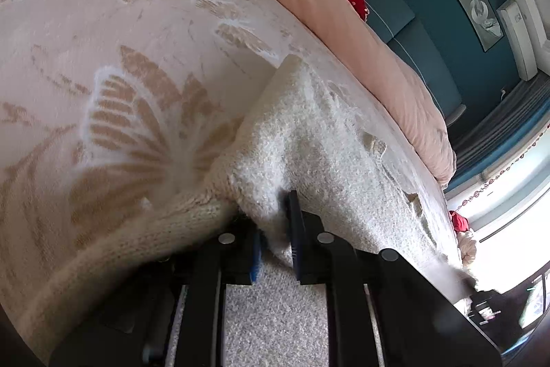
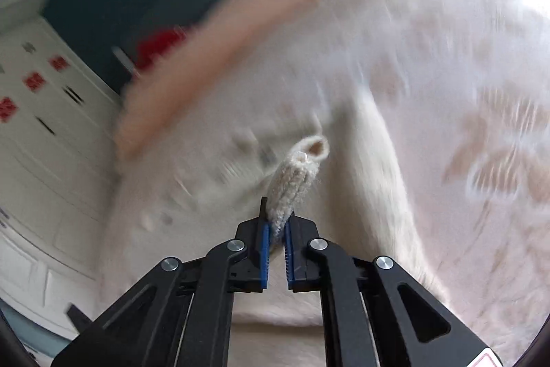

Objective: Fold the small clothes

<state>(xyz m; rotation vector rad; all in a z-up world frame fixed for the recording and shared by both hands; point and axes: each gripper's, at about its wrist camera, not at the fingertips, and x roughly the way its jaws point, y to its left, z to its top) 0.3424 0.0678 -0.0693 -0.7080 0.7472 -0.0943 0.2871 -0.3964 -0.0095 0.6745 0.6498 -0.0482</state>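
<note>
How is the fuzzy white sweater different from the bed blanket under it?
The sweater is plain creamy white, while the blanket is pale pink with tan leaf patterns. The sweater looks nubbly and knitted; the blanket looks smoother. The sweater is bunched and pinched by both the left gripper and the right gripper, while the blanket lies spread over the bed, held by nothing. Both are soft, light-coloured fabric.

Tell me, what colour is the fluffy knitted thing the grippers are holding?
Cream-white, the knitted garment; the left wrist view shows it best.
</note>
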